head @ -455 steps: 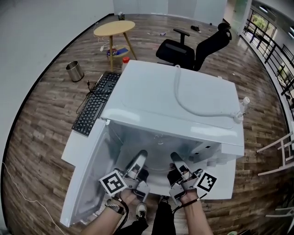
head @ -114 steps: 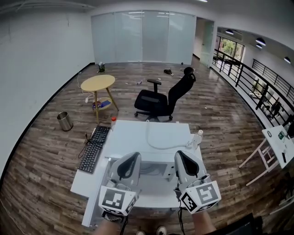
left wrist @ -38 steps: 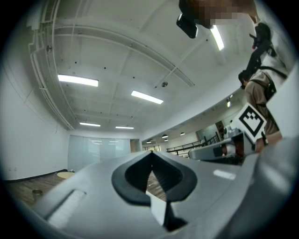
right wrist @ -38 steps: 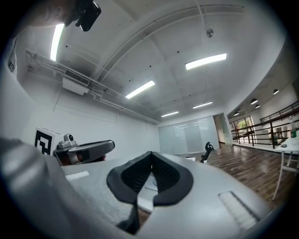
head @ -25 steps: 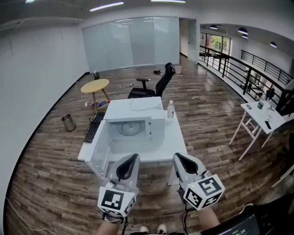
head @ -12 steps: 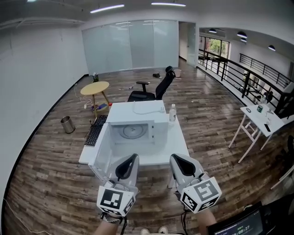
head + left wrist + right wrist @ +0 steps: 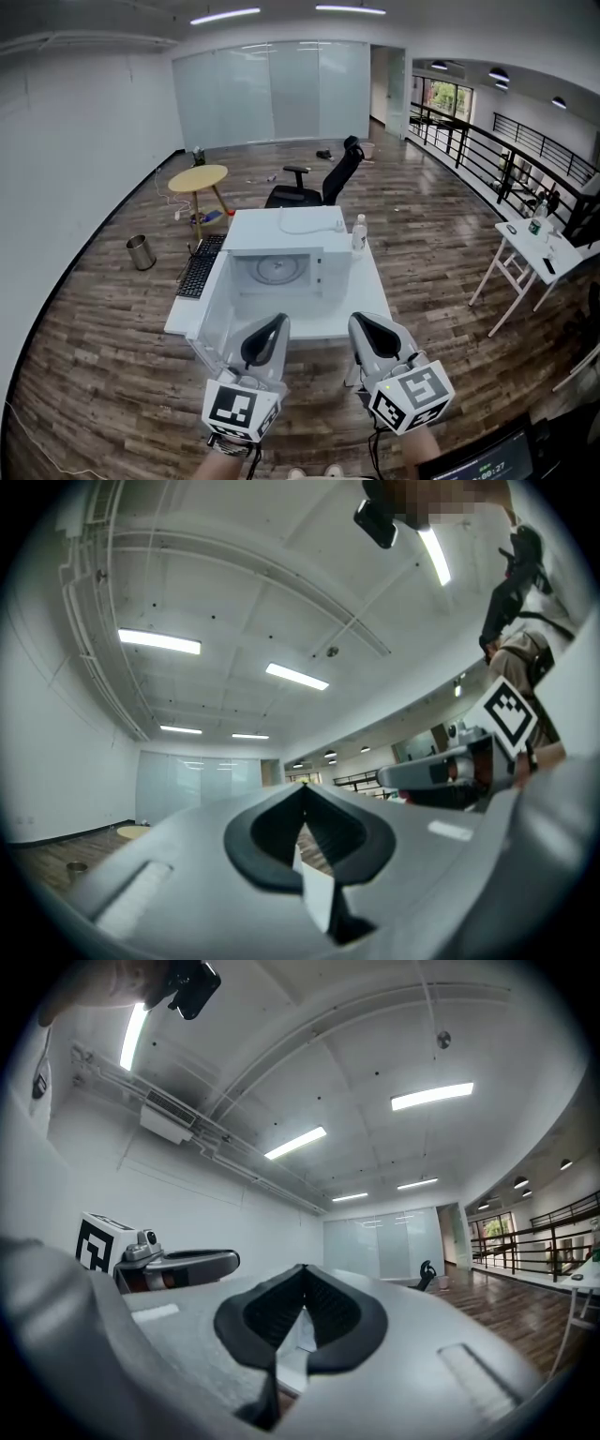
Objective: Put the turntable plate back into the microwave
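The white microwave (image 7: 284, 246) stands on a white table (image 7: 366, 302), its door (image 7: 210, 322) swung open to the left. The glass turntable plate (image 7: 277, 270) lies flat inside the cavity. Both grippers hang in the air well short of the table, pointing toward the microwave. My left gripper (image 7: 278, 321) is shut with nothing in it, its pads meeting in the left gripper view (image 7: 302, 789). My right gripper (image 7: 357, 320) is also shut and empty, its pads together in the right gripper view (image 7: 302, 1270). Each gripper view shows mostly ceiling and the other gripper.
A black keyboard (image 7: 199, 264) lies on the table left of the microwave, and a water bottle (image 7: 359, 232) stands at its right. Behind are an office chair (image 7: 323, 183), a round wooden table (image 7: 198, 178) and a metal bin (image 7: 141, 251). A second white table (image 7: 530, 253) stands right.
The view has shifted a little and the microwave sits slightly nearer in the picture. Both grippers have drifted slightly and stay shut and empty.
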`<action>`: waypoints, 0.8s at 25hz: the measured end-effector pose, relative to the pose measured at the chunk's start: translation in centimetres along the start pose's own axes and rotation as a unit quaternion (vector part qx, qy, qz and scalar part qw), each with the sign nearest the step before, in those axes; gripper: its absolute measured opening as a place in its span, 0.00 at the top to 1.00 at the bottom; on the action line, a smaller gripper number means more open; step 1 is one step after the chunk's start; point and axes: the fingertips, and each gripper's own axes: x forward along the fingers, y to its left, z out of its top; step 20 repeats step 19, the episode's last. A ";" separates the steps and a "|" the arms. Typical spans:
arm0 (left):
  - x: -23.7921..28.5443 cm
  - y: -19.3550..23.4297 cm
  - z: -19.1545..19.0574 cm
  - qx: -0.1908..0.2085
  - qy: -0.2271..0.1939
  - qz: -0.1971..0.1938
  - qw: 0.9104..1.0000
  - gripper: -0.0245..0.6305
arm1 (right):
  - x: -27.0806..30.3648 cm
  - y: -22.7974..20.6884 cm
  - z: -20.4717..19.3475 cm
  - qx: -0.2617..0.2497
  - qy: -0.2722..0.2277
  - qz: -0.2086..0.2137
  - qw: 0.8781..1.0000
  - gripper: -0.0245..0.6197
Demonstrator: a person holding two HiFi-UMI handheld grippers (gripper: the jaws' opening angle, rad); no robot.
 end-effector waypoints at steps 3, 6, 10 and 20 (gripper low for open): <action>0.0 0.4 -0.2 -0.003 0.003 0.000 1.000 0.96 | 0.4 0.5 0.1 0.001 -0.005 0.011 1.000 0.96; -0.2 0.7 -0.1 -0.002 -0.001 0.004 1.000 0.96 | 0.6 0.7 0.1 0.002 -0.006 0.014 1.000 0.96; -0.4 0.9 -0.4 -0.004 0.002 0.003 1.000 0.96 | 0.7 0.8 -0.1 0.004 -0.005 0.013 1.000 0.96; -0.5 1.2 -0.4 -0.003 0.002 0.003 1.000 0.96 | 1.0 1.4 -0.5 0.007 -0.003 0.015 1.000 0.96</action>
